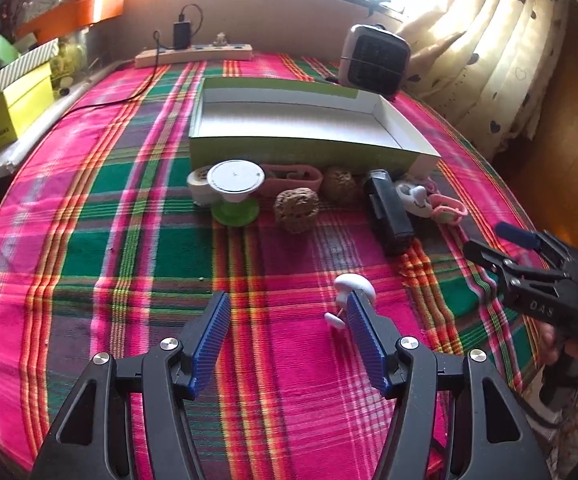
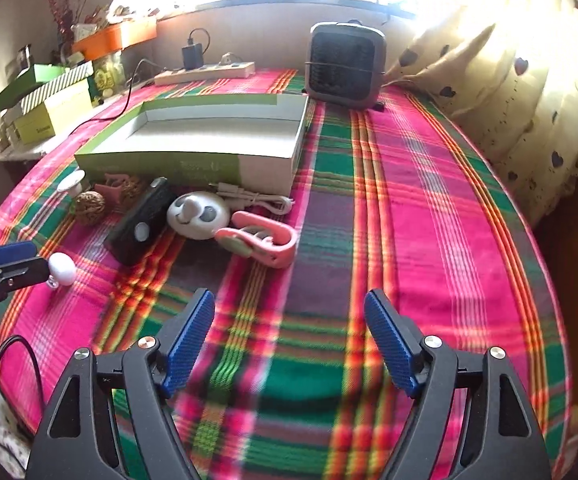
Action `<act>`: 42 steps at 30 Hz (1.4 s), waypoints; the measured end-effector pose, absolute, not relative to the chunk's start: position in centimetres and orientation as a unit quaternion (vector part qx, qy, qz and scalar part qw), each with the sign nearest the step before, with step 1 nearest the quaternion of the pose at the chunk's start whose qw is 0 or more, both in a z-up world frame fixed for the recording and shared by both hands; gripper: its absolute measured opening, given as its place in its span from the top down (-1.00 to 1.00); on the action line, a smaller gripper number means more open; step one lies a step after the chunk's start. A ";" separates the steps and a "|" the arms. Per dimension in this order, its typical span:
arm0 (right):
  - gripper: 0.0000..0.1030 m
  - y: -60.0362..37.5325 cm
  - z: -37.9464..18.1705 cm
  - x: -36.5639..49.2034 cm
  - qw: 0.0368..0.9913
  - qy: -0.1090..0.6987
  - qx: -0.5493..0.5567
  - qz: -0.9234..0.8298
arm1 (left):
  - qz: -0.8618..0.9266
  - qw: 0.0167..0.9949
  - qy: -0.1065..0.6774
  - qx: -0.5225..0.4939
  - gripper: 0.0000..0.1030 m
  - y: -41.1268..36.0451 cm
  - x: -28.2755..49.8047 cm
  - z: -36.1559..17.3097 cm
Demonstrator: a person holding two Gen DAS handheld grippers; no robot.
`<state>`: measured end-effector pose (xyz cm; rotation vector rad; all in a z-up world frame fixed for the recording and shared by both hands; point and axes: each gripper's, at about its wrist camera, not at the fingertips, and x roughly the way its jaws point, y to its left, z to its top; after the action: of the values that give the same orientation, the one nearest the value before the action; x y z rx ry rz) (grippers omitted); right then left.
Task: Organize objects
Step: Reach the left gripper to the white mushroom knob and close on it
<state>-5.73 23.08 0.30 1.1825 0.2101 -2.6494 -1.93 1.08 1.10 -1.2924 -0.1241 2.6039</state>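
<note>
Looking along the left gripper (image 1: 287,312), we saw its blue ribbed pads spread wide and grasping nothing. A small white plastic piece with a rounded cap and a thin stem (image 1: 351,294) lay on the pink and green plaid tablecloth (image 1: 129,240), just beside the pad at 3 o'clock and outside the gap. In the right wrist view the same white piece (image 2: 61,268) appeared at 9 o'clock, close to the tip of the left gripper. The right gripper (image 2: 289,316) was also released, its pads wide apart over bare cloth.

We judged this white piece to be very light, hard and smooth, so it could slip or roll away when a pad touched it. The rounded cap seemed the better place to take hold, because the stem looked thin and perhaps fragile.

The open green cardboard box with a white inside (image 1: 301,120) stood at 12 o'clock, and nothing lay in it. Along its near wall were a white and green spool (image 1: 235,192), two brown rough balls (image 1: 296,208), a black rectangular device (image 1: 389,212) and a pink plastic clip (image 1: 449,210).

Part of the white piece was hidden behind the pad, so we could not tell its full shape. The objects against the box wall overlapped each other, and some were difficult to identify.
</note>
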 end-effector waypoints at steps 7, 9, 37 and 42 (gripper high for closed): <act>-0.50 22.6 0.5 -7.7 0.151 0.109 0.407 -0.894 | 0.878 0.158 -0.014 -0.452 -0.15 2.5 -1.9 1.2; -0.50 22.4 0.6 -8.0 0.164 0.115 0.406 -0.892 | 0.875 0.166 -0.017 -0.455 -0.15 2.7 -2.0 1.2; 0.21 21.1 -0.3 -9.8 0.227 0.120 0.416 -0.872 | 0.871 0.183 0.012 -0.456 0.61 4.2 -2.8 1.0; 0.52 21.1 -0.2 -9.7 0.227 0.118 0.416 -0.873 | 0.871 0.185 0.003 -0.456 0.62 4.0 -2.9 1.0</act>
<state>-9.69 21.05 -0.22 1.1454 0.3238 -2.4044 -2.86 4.02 0.98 -1.2856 0.0072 2.4537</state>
